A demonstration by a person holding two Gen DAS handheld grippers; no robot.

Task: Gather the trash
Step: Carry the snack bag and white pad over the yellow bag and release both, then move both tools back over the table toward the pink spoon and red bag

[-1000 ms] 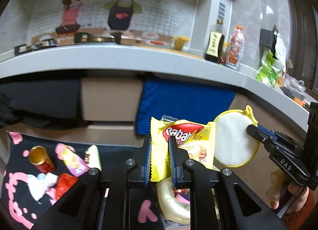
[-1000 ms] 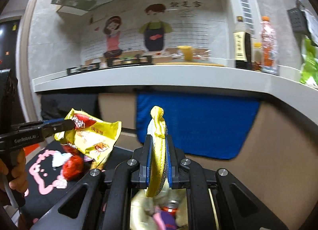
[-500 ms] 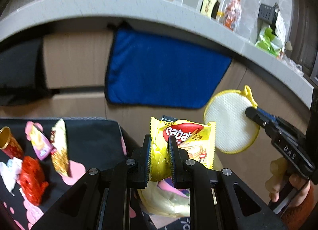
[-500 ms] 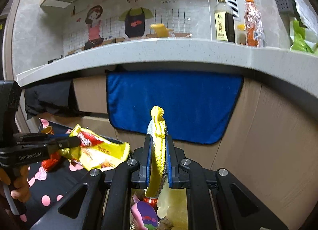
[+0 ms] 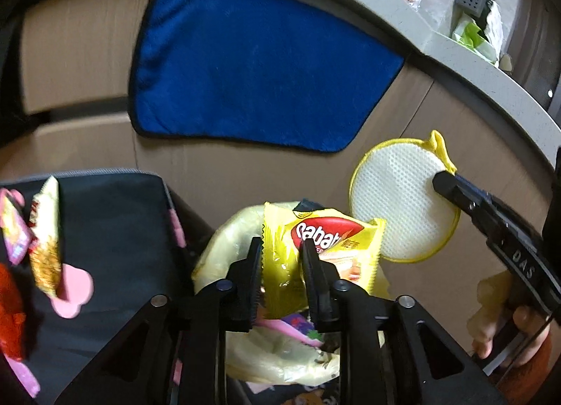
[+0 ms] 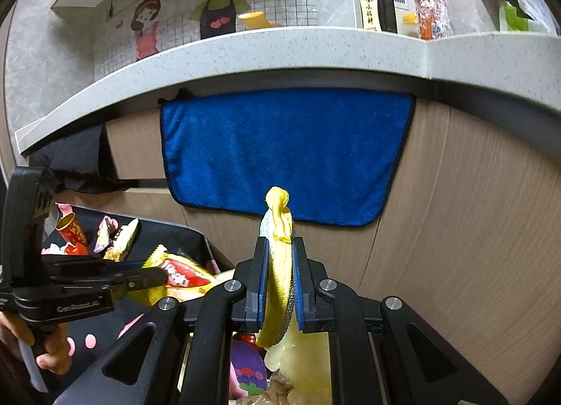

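The yellow snack wrapper (image 5: 315,251) reads "Gabat" in white on a red patch; the left gripper's (image 5: 283,258) body is printed "GenRobot.AI", the right gripper's (image 6: 279,272) "DAS". Both grippers are held level, side by side, above a pale trash bag (image 5: 245,352) that already holds scraps. The left jaws are spread slightly, the wrapper standing between them. The right jaws pinch a round yellow-edged scrub pad (image 6: 278,265) upright by its rim. More wrappers (image 5: 44,233) lie on a black mat (image 5: 115,230) to the left.
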